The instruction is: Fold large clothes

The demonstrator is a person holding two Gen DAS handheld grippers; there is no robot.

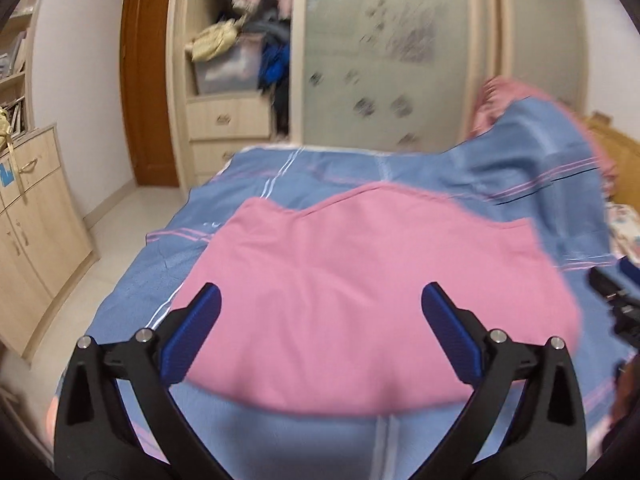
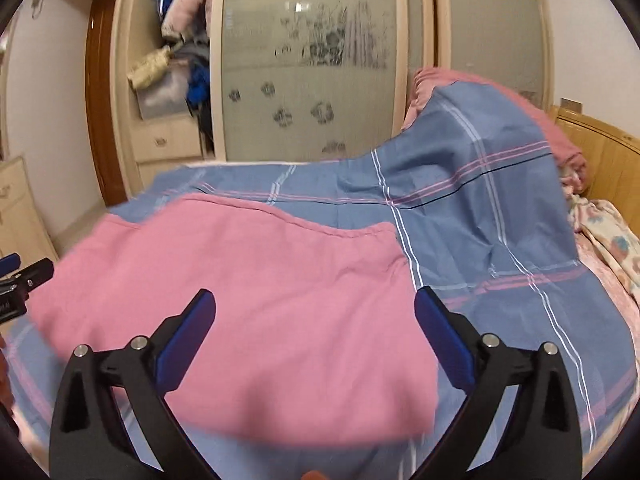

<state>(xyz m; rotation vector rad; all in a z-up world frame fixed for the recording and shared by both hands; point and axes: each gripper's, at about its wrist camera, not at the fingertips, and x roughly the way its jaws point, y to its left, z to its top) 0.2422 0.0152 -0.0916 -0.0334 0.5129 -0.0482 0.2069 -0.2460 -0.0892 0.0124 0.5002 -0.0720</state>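
A pink cloth lies folded flat on the blue checked bedsheet; the right wrist view shows the same pink cloth on the bedsheet. My left gripper hovers above the cloth's near part, jaws wide open, nothing between its blue pads. My right gripper also stands open over the cloth's right side, empty. The right gripper's black body shows at the left view's right edge, and the left gripper's body at the right view's left edge.
A wardrobe with frosted sliding doors stands behind the bed, its open section stuffed with clothes. A heap under blue sheet and pink quilt rises at the back right by the wooden headboard. A floral cover lies right. A cabinet stands left.
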